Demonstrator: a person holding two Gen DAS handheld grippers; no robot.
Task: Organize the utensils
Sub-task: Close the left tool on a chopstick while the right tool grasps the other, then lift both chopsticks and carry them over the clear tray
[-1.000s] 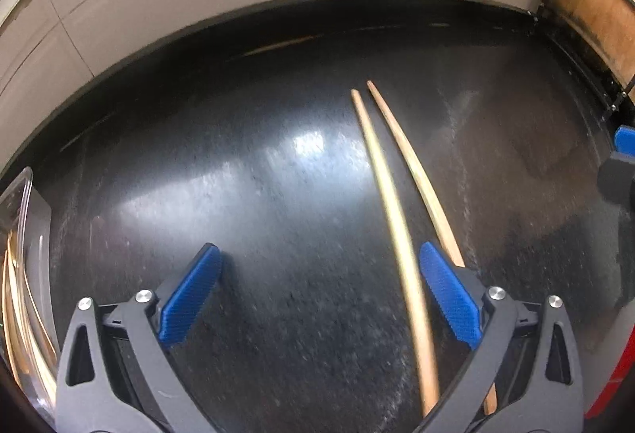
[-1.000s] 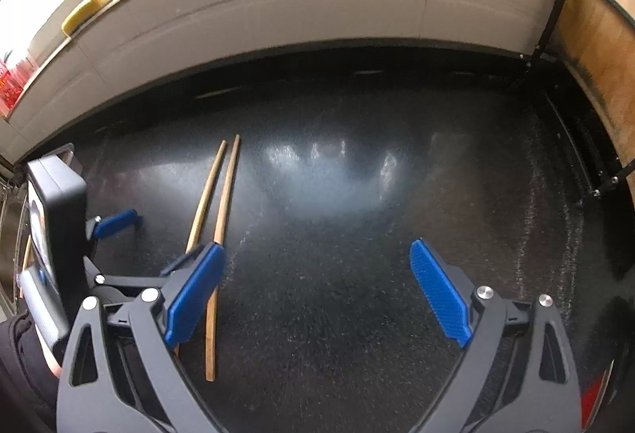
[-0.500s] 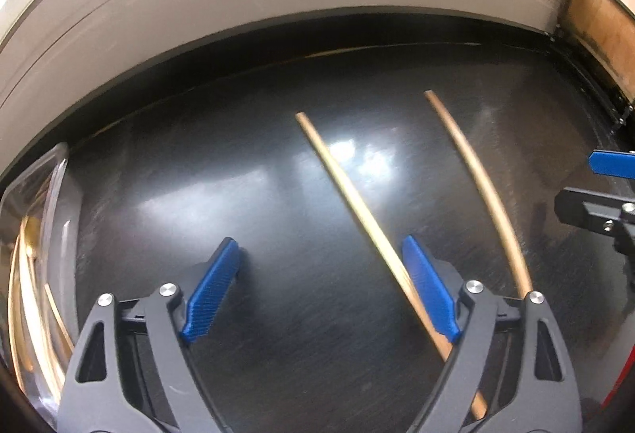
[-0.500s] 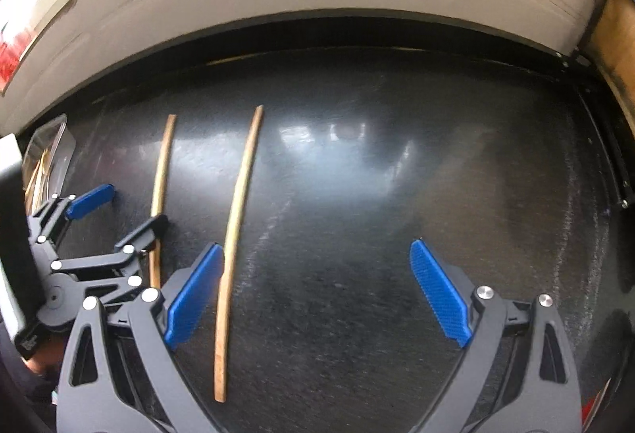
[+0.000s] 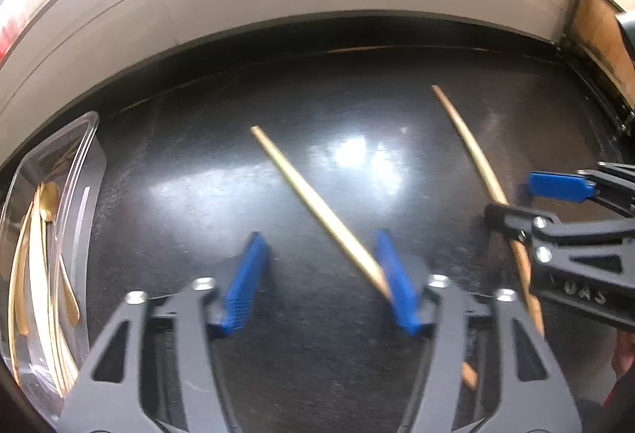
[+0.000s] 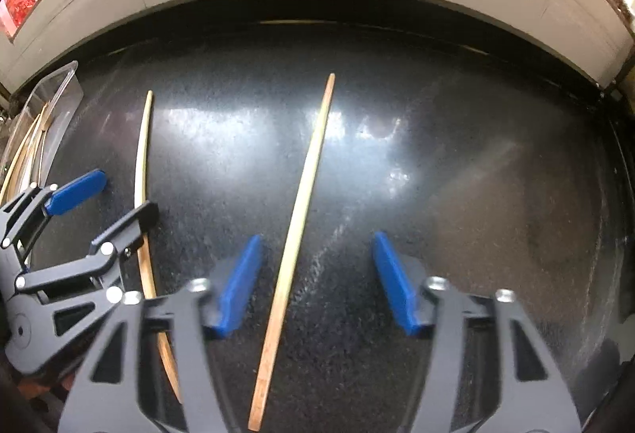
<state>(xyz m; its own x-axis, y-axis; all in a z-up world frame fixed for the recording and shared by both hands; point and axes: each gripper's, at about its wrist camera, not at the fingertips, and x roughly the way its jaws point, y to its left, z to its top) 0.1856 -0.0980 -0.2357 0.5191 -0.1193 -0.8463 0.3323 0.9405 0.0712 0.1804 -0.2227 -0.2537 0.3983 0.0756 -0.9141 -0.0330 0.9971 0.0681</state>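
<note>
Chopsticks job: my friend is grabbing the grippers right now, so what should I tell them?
Left gripper: open, holding nothing; one chopstick lies slanted between its fingers.
Right gripper: open, holding nothing; the other chopstick lies between its fingers.
Both chopsticks lie apart on the black counter.
Clear container at the counter's left end already holds gold utensils.
Left to do: probably close on each chopstick, lift it, and put it in the container.

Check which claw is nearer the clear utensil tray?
Left. Left claw sits just right of the clear tray; right claw is farther right, beyond both chopsticks.
</note>
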